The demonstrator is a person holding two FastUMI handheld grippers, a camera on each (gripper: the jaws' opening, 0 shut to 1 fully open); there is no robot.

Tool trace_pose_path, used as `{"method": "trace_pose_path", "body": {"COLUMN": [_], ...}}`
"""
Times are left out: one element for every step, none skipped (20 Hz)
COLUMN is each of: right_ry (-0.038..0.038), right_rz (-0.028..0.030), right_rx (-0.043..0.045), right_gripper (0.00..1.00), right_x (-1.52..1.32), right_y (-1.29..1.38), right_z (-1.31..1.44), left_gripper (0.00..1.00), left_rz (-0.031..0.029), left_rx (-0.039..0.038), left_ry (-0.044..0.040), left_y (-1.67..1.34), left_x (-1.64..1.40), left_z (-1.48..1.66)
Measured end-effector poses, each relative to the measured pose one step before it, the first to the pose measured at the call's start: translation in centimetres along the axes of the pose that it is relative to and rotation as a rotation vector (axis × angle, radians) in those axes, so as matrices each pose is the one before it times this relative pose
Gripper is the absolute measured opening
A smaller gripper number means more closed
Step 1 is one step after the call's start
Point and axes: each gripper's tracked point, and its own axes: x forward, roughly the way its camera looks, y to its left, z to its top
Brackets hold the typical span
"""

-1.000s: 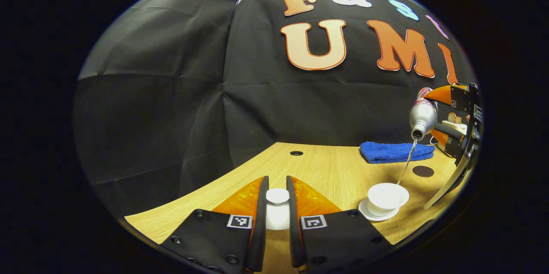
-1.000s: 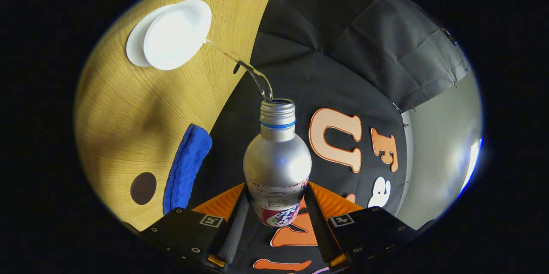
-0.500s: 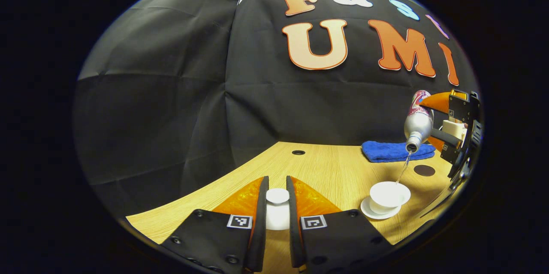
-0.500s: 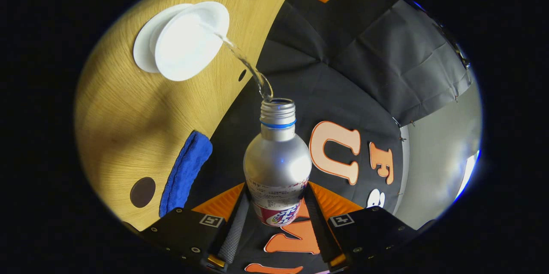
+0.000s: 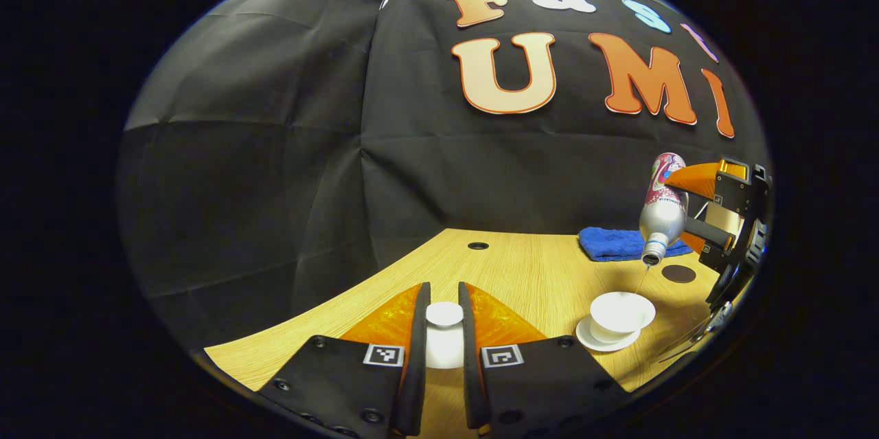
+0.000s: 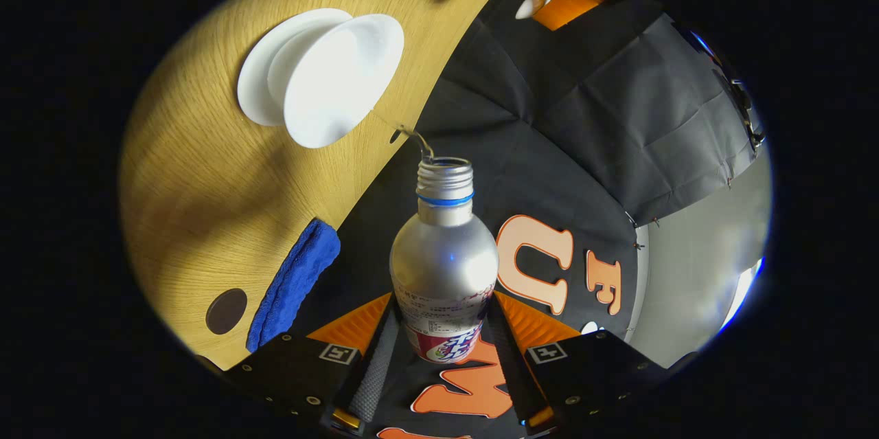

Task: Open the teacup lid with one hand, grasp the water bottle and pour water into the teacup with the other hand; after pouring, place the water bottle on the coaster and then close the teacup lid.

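Black cloth walls back a pale wood-grain tabletop [image 5: 522, 274]. On it, in the left gripper view, the open teacup [image 5: 622, 313] stands on its white saucer [image 5: 592, 341], with a folded blue cloth [image 5: 614, 244] near the wall and a dark round coaster [image 5: 678, 273] beside it. The left gripper [image 5: 444, 319] hangs above the tabletop, well apart from the cup, its jaws closed on the white teacup lid [image 5: 444, 314]. The right gripper [image 6: 443, 329] has its jaws clamped on the lower body of the silver water bottle [image 6: 443, 267], which is tilted neck-down above the teacup [image 6: 342, 79]. A thin thread of water [image 6: 415, 137] leaves the bottle mouth toward the cup. From the left gripper view the water bottle [image 5: 660, 211] hangs over the cup's right rim, held by the right gripper [image 5: 693, 205]
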Motion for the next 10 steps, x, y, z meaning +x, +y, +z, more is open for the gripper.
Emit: {"method": "trace_pose_path", "body": {"right_ry": [-0.0107, -0.00903, -0.00263, -0.00709, -0.00191, -0.0025, -0.00233, -0.00388, 0.00012, -0.00445], "right_rz": [0.00254, 0.00719, 0.00025, -0.00462, -0.00749, -0.00172, 0.0028, 0.00194, 0.00019, -0.00487], "right_rx": [-0.00414, 0.00354, 0.00005, -0.00948, -0.00862, -0.002, 0.0017, 0.00062, -0.00431, -0.00653], "right_gripper": [0.75, 0.75, 0.75, 0.75, 0.75, 0.75, 0.75, 0.75, 0.75, 0.75], "right_x": [-0.137, 0.023, -0.056, -0.014, -0.004, 0.058, 0.09, -0.068, 0.007, -0.066], "right_y": [0.103, 0.277, 0.211, -0.31, -0.196, -0.005, 0.163, -0.017, -0.021, -0.114], "right_z": [0.253, 0.23, 0.192, 0.241, 0.018, -0.005, -0.035, 0.035, 0.079, 0.029], "left_gripper": [0.27, 0.27, 0.27, 0.27, 0.27, 0.27, 0.27, 0.27, 0.27, 0.27], "left_rz": [-0.00162, -0.00098, -0.00181, -0.00076, -0.00224, -0.0036, -0.0024, -0.00438, -0.00308, -0.00385], "left_rx": [-0.00156, -0.00063, 0.00052, 0.00252, 0.00185, -0.0007, 0.00057, 0.00168, 0.00088, 0.0027], "left_ry": [-0.001, -0.00168, -0.00032, -0.00222, -0.00149, -0.0044, -0.00302, -0.00297, -0.00344, -0.00308], "left_y": [-0.029, 0.002, -0.049, 0.029, -0.002, -0.011, -0.026, -0.032, -0.011, -0.043], "left_x": [0.055, 0.001, 0.035, -0.033, -0.043, 0.044, 0.041, 0.013, -0.026, -0.017], "left_z": [-0.016, 0.048, 0.028, -0.021, 0.068, 0.082, 0.056, -0.001, 0.107, 0.027]}}
